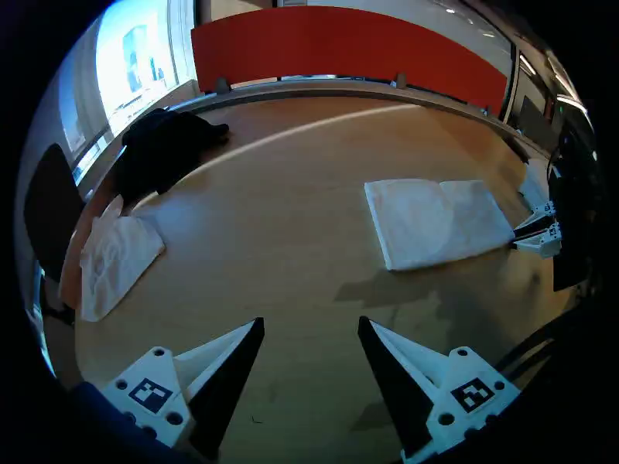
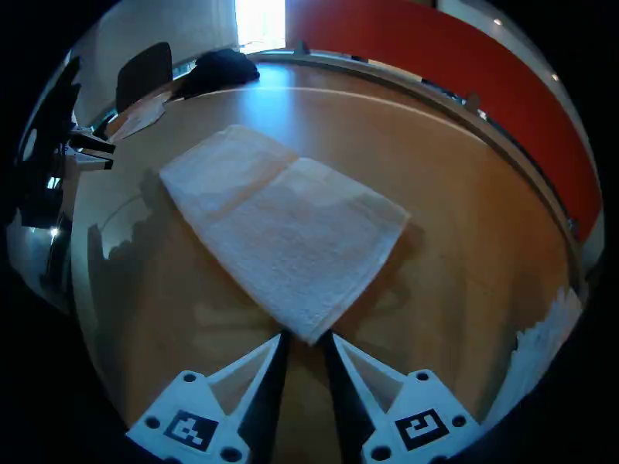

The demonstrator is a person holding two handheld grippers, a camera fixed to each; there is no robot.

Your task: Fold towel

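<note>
A white towel [image 2: 286, 232] lies flat on the wooden table [image 2: 464, 232], partly folded, with one layer over the other. My right gripper [image 2: 306, 337] sits low at its nearest corner, fingers a narrow gap apart, the corner's tip just at that gap. In the left gripper view the same towel [image 1: 433, 220] lies to the right, with the right gripper [image 1: 534, 230] at its far right edge. My left gripper [image 1: 310, 323] hovers open over bare table [image 1: 294, 232], well short of the towel, nothing between its fingers. It also appears at the far left of the right gripper view, left gripper [image 2: 91, 151].
A black garment [image 1: 166, 147] is heaped at the table's back left. A white cloth [image 1: 116, 259] lies near the left edge, beside a dark chair [image 1: 50, 209]. A red panel [image 1: 348, 46] runs behind the table. Another pale cloth [image 2: 542, 348] hangs at the right edge.
</note>
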